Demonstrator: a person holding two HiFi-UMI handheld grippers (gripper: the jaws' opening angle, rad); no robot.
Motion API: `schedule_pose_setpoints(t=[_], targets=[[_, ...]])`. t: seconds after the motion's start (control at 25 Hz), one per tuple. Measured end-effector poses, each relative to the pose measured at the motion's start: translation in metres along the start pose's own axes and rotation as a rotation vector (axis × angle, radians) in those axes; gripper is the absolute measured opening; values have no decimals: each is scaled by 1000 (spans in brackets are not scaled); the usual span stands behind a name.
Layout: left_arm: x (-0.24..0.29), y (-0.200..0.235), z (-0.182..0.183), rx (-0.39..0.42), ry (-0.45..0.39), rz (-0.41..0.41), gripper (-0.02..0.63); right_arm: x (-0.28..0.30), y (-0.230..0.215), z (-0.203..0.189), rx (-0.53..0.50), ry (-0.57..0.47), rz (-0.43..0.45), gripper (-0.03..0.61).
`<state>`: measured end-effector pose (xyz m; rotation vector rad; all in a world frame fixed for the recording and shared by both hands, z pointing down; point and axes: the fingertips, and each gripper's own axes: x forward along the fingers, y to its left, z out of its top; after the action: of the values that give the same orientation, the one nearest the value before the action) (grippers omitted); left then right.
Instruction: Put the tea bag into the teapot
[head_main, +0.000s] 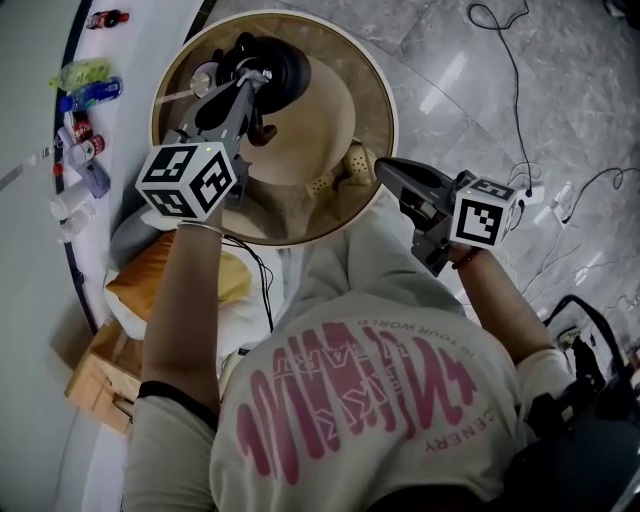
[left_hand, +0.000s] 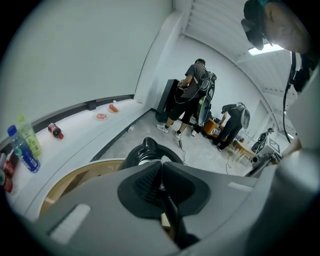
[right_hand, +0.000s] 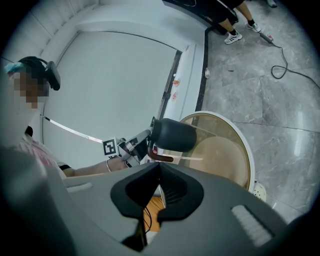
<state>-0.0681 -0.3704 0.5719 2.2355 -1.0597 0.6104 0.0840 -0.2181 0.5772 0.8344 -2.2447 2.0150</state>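
The teapot (head_main: 285, 62) stands on the far side of the round table (head_main: 385, 95), black, with a reddish-brown handle (right_hand: 159, 158) at its side. The left gripper (head_main: 262, 80) reaches to its mouth with jaws together, pinched on a small pale scrap (left_hand: 164, 158). That scrap is most likely the tea bag, though it is too small to be sure. If so, the bag sits at the jaw tips, right over the pot's opening and not yet inside. The right gripper (head_main: 385, 165) hangs near the table's close edge, well apart from the pot, its jaws shut on nothing.

A tea bag is light, soft and easily torn. It is best taken by the tag or the top fold with a gentle pinch, and when released it should simply drop. The pot looks heavy and smooth, probably glazed, so it would be steadied at the handle rather than the body.

By count there is one teapot, one table, two grippers and one tea bag at most. At least five bottles (head_main: 95, 92) line the ledge beyond the table.
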Motion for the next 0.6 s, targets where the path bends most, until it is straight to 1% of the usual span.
schedule_pose_setpoints(t=[0.16,0.2,0.28,0.4,0.6], targets=[[4,-2,-4,108,105,29,23,1,-4,-5,24,7,5,6],[6,-3,-4,124,122,35,23,2,-4,-5,28,7,8,6],[9,-3,-2,126,136,45,27,4,-4,-5,33,12,15,6],[10,-3,-3,114,139,45,55,5,-4,-5,39,14,20,6],[8,-3,-7,153,166,64,88,1,-7,-5,45,0,20,6]])
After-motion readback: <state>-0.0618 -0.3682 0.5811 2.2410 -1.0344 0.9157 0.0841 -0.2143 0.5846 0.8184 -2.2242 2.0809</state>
